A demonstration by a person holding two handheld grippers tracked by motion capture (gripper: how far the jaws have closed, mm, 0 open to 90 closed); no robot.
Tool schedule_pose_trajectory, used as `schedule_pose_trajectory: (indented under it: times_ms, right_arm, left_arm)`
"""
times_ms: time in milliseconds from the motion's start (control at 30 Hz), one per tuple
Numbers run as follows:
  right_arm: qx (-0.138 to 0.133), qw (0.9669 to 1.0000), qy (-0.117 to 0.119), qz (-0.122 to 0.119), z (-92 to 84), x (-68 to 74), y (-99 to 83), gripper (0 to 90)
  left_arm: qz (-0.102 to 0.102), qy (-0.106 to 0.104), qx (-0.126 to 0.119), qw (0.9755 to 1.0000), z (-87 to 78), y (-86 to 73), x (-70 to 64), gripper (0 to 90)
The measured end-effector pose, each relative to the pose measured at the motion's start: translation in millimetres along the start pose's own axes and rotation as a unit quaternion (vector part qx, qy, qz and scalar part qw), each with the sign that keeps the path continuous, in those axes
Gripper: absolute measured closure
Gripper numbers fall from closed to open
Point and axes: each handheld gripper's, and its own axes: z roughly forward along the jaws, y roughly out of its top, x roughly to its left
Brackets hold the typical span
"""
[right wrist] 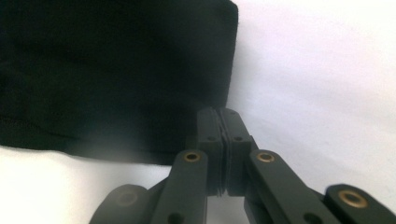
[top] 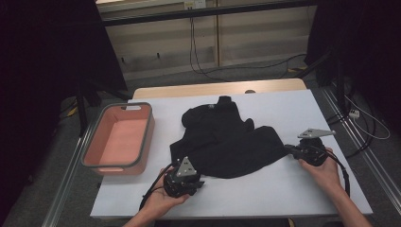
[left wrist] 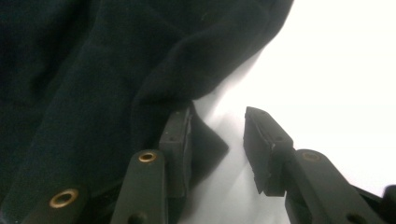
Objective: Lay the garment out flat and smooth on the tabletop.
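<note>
salmon bin [top: 118, 139] left of black garment [top: 227, 142]

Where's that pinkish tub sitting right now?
In the high view, the pink tub sits at the left edge of the white table, left of the black garment and just beyond the left gripper.
</note>
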Motion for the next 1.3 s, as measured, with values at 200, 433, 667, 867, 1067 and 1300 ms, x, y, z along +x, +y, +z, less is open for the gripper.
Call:
schedule_pose_trajectory:
  times_ms: [200, 433, 667, 867, 1067, 1300]
  right_arm:
    - [0.006, 1.0000, 0.001, 0.001, -1.3, -0.7, -2.4, 88.5]
    - [0.007, 1.0000, 0.002, 0.005, -8.7, -0.1, -3.4, 88.6]
    - [0.000, 0.9999, 0.003, 0.012, -22.2, 0.2, -10.5, 88.6]
    - [-0.013, 0.9996, -0.003, 0.027, -44.9, 0.9, -23.0, 88.6]
    - [-0.009, 0.9990, -0.016, 0.040, -62.1, 4.9, -39.0, 88.6]
    - [-0.040, 0.9987, -0.012, 0.029, -71.6, 15.3, -36.8, 88.3]
  left_arm:
    - [-0.007, -0.008, 0.017, 0.9998, -8.5, -4.2, 8.1, 88.0]
    - [-0.016, -0.016, 0.020, 0.9995, -34.4, -22.3, 4.4, 88.5]
    - [-0.033, -0.018, -0.004, 0.9993, -61.0, -39.2, 9.0, 88.5]
    - [-0.043, -0.021, -0.017, 0.9987, -72.8, -44.4, 9.1, 88.5]
    - [-0.057, -0.026, -0.026, 0.9977, -81.0, -52.7, 6.6, 88.5]
    - [-0.058, -0.022, -0.058, 0.9964, -88.3, -42.3, 6.5, 88.4]
